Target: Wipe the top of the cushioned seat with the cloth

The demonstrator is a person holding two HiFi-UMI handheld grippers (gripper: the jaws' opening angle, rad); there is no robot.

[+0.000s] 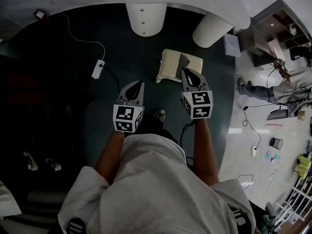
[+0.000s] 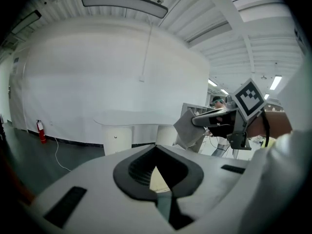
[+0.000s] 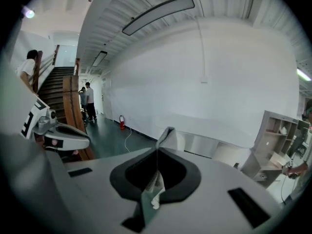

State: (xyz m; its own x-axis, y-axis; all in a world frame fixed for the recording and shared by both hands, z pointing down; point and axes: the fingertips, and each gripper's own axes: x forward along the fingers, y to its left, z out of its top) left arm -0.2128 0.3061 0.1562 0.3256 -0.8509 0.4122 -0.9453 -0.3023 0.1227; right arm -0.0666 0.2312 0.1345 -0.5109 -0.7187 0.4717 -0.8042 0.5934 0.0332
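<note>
The cushioned seat is a cream square pad on the dark green floor, just ahead of my feet. My right gripper hangs over its right part, shut on a grey cloth that sticks out past the jaw tips. In the right gripper view the cloth stands up from between the shut jaws of that gripper. My left gripper is held left of the seat, shut, with nothing in it. The left gripper view looks over its own jaws at the right gripper and the hanging cloth.
Two white table pedestals stand behind the seat. A white cable with a power block lies on the floor to the left. A shelf unit and a person are at the right. Stairs rise far left.
</note>
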